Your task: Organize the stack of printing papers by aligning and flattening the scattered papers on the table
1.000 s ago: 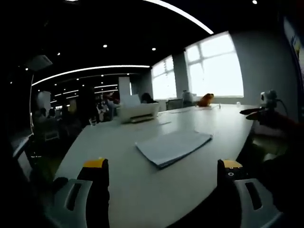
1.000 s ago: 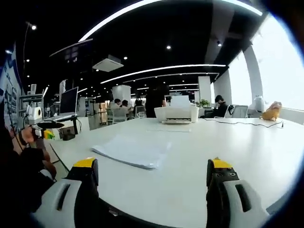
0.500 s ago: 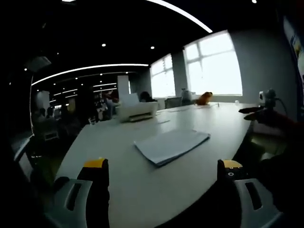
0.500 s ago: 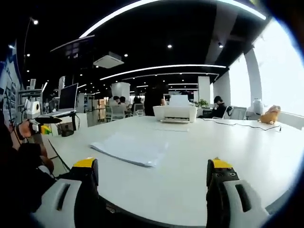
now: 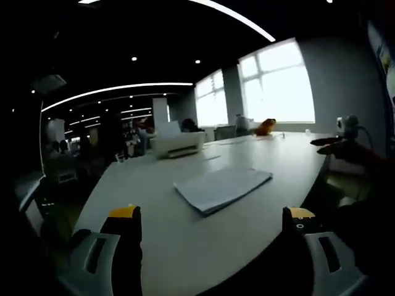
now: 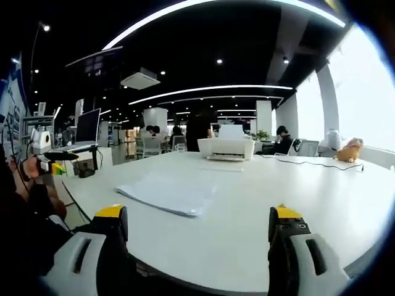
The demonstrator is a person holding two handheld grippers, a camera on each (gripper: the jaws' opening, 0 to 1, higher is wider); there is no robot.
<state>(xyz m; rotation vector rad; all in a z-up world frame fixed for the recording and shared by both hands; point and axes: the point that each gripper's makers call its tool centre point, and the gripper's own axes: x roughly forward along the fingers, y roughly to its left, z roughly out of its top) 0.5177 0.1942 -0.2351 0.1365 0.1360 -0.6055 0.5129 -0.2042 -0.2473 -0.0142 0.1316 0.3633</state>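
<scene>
Item: left gripper (image 5: 210, 219), grey two-jaw claw with yellow-tipped jaws, which we hold spread wide with nothing between them, poised at the near edge of the broad white table (image 5: 154, 185). Item: right gripper (image 6: 199, 219), same make, jaws likewise wide apart and bare, also at the table's edge. Item: shallow stack of white printing papers (image 5: 222, 189), lying flat on the table ahead of both claws and well apart from each; its sheets are slightly fanned, edges not flush. From the left gripper view it sits at about twelve to one o'clock, long axis running toward two o'clock; from the right gripper view (image 6: 166, 194) it sits at about eleven o'clock, long axis running toward ten. We judge that the stack lies between the two claws, roughly equally near each, so squaring it calls for both to close in from opposite sides. Further out: a white desktop printer (image 6: 226, 148) at twelve o'clock, an orange soft toy (image 5: 266, 128) by the bright windows (image 5: 278, 86), and a thin cable (image 6: 308, 161) across the far table.
</scene>
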